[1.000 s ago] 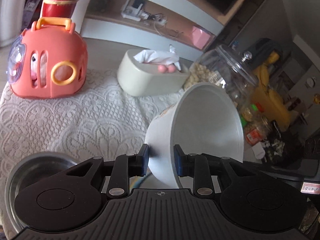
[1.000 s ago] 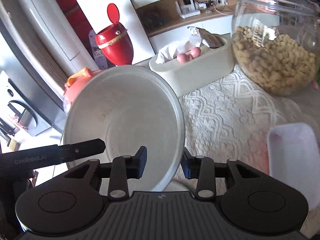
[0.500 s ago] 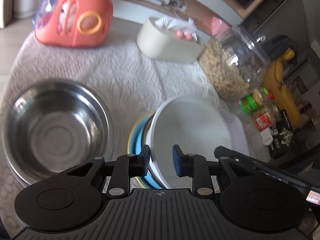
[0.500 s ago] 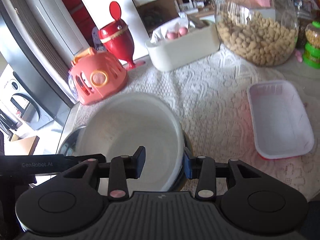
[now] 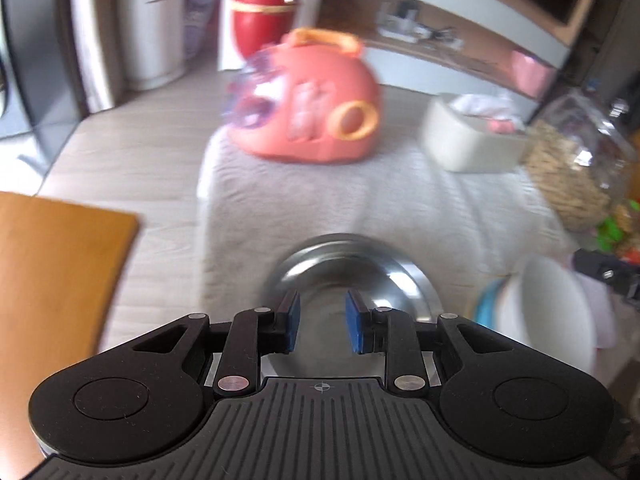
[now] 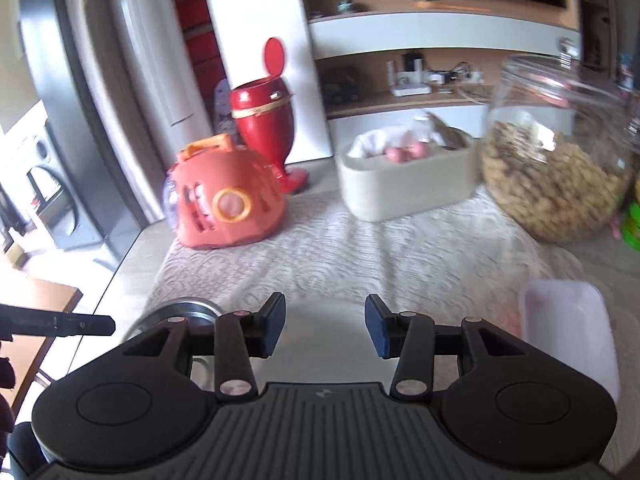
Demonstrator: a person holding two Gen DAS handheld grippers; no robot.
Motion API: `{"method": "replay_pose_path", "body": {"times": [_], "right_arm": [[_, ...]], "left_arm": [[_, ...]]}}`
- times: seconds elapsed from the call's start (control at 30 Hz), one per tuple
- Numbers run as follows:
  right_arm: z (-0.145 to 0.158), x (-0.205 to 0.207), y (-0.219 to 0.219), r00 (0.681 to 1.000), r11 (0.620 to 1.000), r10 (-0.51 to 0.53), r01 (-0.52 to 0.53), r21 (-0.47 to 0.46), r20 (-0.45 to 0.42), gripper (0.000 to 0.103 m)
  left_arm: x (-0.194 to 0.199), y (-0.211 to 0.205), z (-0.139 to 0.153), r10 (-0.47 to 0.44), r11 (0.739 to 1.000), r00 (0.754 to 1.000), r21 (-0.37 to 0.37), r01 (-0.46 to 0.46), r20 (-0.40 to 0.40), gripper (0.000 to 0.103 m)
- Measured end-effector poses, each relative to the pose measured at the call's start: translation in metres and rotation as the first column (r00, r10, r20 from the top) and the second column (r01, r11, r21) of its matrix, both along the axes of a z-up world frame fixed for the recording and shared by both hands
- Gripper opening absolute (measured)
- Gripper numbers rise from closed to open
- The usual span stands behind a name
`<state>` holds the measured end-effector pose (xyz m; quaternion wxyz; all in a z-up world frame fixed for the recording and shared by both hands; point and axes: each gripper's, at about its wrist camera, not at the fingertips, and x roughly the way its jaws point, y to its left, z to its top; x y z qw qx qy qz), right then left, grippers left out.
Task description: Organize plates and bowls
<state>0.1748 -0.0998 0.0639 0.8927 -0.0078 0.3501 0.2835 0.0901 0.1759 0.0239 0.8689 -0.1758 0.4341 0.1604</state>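
Observation:
A white bowl (image 5: pixel 544 320) sits in a blue bowl (image 5: pixel 486 300) on the lace-covered table, at the right of the left wrist view. Left of the stack stands a steel bowl (image 5: pixel 348 264). My left gripper (image 5: pixel 323 322) hovers over the steel bowl, narrowly open, with nothing between its blue pads. My right gripper (image 6: pixel 326 326) is above the white bowl (image 6: pixel 324 360); its jaws are opening and the pads are off the bowl. The steel bowl's rim (image 6: pixel 180 310) shows at its lower left.
An orange toy carrier (image 5: pixel 308 112), a cream tissue box (image 5: pixel 468 140) and a glass jar of peanuts (image 6: pixel 556 168) line the back of the table. A pale pink tray (image 6: pixel 568 336) lies right of the bowls. A wooden surface (image 5: pixel 52 280) stands left of the table.
Both grippers have let go of the white bowl, which now rests in the blue bowl. The left gripper has swung left over the steel bowl. The right gripper's jaws have widened.

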Motion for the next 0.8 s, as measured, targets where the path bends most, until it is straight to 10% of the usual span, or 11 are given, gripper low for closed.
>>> {"method": "replay_pose_path", "body": {"times": [0.23, 0.8], "right_arm": [[-0.02, 0.04, 0.116, 0.952, 0.967, 0.182, -0.219, -0.132, -0.248, 0.047], [-0.103, 0.059, 0.198, 0.905, 0.908, 0.097, -0.251, -0.337, -0.413, 0.049]], "left_arm": [[-0.011, 0.049, -0.049, 0.067, 0.974, 0.997, -0.213, -0.076, -0.049, 0.028], [-0.004, 0.047, -0.094, 0.011, 0.939, 0.988, -0.339, -0.062, -0.152, 0.037]]}}
